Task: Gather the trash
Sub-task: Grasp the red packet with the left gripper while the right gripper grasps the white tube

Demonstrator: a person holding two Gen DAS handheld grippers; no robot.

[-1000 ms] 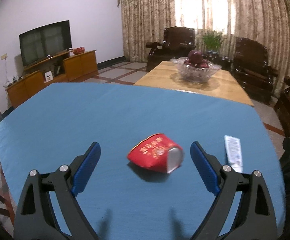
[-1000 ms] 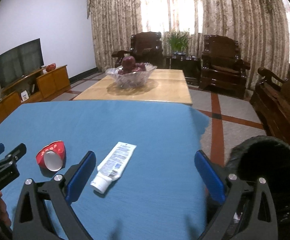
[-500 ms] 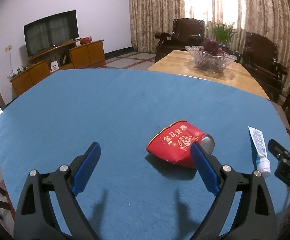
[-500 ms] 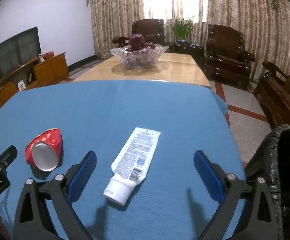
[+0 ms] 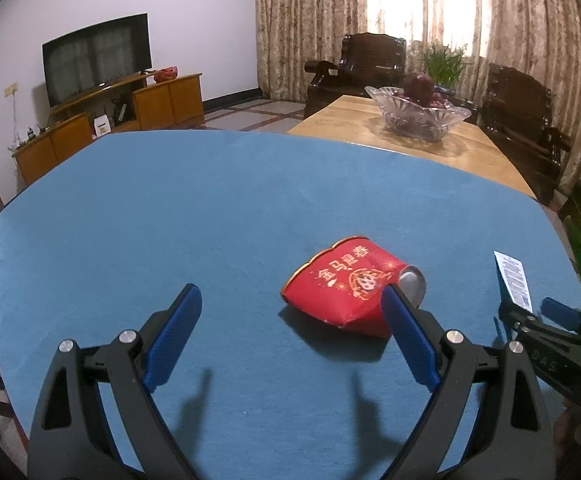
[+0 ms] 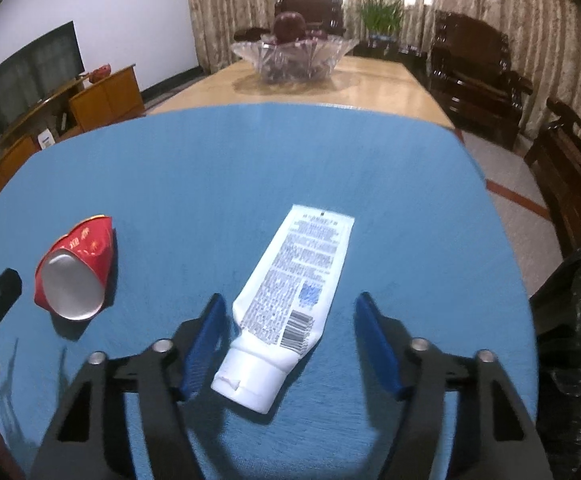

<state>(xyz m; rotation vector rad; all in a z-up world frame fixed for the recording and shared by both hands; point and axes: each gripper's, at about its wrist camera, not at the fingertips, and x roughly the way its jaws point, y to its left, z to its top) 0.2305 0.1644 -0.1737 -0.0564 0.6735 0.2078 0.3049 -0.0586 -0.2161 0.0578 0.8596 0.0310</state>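
Two pieces of trash lie on my blue-clothed worktop (image 6: 330,168): my right gripper (image 6: 290,344) is closing around the white plastic tube (image 6: 290,300), not yet gripping it. Left of the tube, my left gripper (image 5: 290,336) hangs wide open and empty beside the crushed red paper cup (image 5: 346,292), ready for it.

A plain blue tablecloth (image 6: 250,168) covers the tabletop. The crushed paper cup (image 5: 342,292) is red with gold characters and a silvery base. The squeeze tube (image 6: 294,276) is white with dense dark print, a blue patch and a barcode. Gripper pads (image 6: 206,344) are blue on black frames.
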